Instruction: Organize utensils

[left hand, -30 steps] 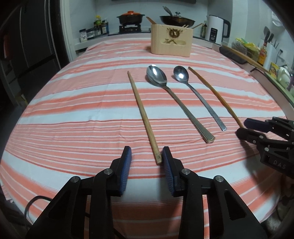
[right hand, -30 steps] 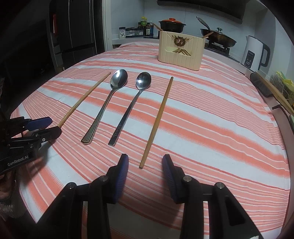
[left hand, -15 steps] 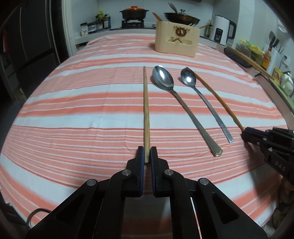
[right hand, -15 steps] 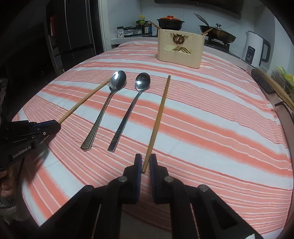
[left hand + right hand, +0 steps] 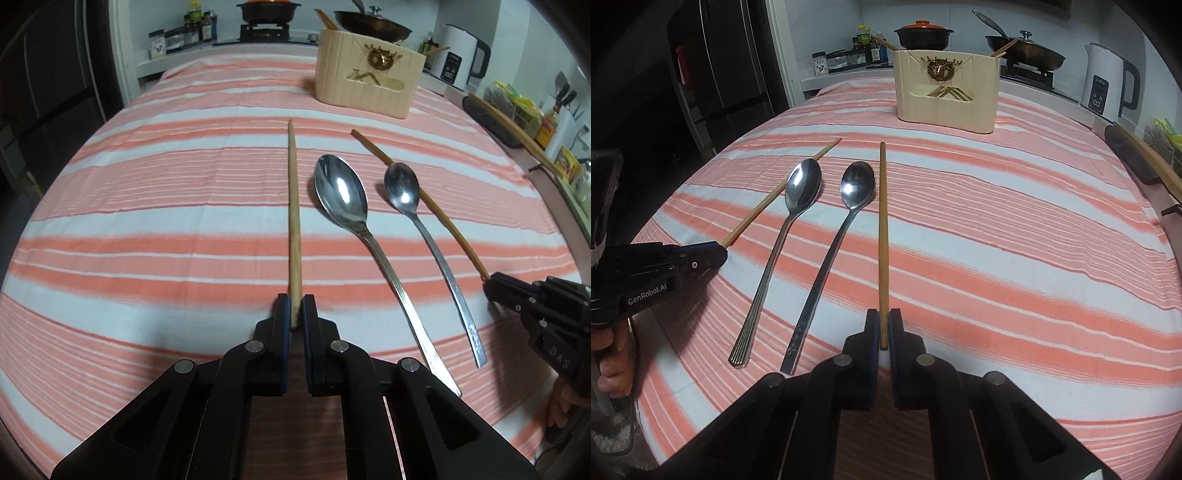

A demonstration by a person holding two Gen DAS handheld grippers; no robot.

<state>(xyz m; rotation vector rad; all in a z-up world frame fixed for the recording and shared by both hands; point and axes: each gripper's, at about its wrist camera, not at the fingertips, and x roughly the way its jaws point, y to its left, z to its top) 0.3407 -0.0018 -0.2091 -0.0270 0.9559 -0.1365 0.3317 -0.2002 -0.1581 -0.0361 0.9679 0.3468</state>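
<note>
Two wooden chopsticks and two steel spoons lie on the striped cloth. My left gripper (image 5: 294, 310) is shut on the near end of the left chopstick (image 5: 293, 206), which points away from me. My right gripper (image 5: 883, 325) is shut on the near end of the right chopstick (image 5: 882, 229). Between the chopsticks lie a large spoon (image 5: 341, 199) and a smaller spoon (image 5: 404, 192); they also show in the right wrist view, large (image 5: 801, 188) and small (image 5: 857, 184). A cream utensil holder (image 5: 947, 92) stands at the far side; it also shows in the left wrist view (image 5: 367, 88).
The table has an orange and white striped cloth (image 5: 147, 229). Behind it a stove counter carries pots (image 5: 923, 33), jars and a white kettle (image 5: 1108, 85). A dark fridge (image 5: 720, 74) stands at the left. A shelf with bottles (image 5: 550, 122) runs along the right.
Both grippers went from open to shut on the near ends of their chopsticks. Both have since lifted and tilted them, so the chopsticks point straight away.
</note>
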